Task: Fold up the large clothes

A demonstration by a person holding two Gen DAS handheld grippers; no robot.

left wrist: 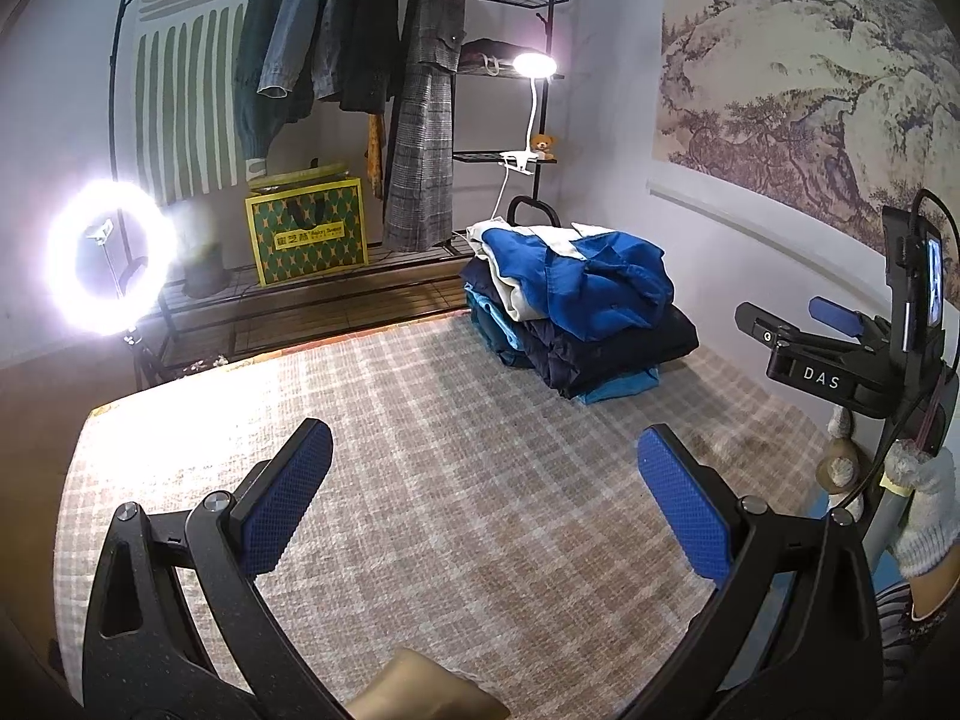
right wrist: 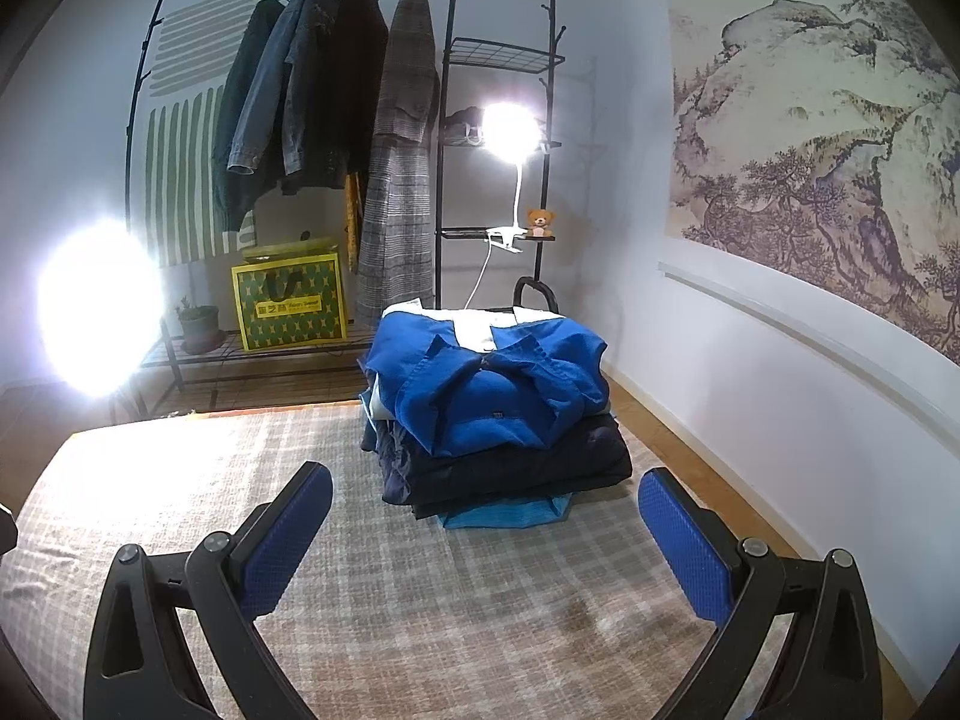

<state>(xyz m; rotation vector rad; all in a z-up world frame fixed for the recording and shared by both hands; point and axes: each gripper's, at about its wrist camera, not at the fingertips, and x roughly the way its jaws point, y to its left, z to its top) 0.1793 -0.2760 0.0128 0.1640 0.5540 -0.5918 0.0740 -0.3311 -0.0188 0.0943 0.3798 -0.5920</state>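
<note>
A: Left wrist view: where's the pile of clothes (left wrist: pixel 570 306)?

B: Near the bed's (left wrist: pixel 420 420) far right corner, ahead and right of the left gripper (left wrist: pixel 486 498), whose fingers are spread wide and empty.

A: Right wrist view?

B: The pile sits straight ahead of the right gripper (right wrist: pixel 486 534), fingers wide and empty. I judge the right hand nearer.

A home bedroom: a plaid-covered bed (right wrist: pixel 180 480), a clothes rack (right wrist: pixel 450 120) of hanging coats (right wrist: pixel 312 96), a landscape wall mural (right wrist: pixel 810 150).
</note>
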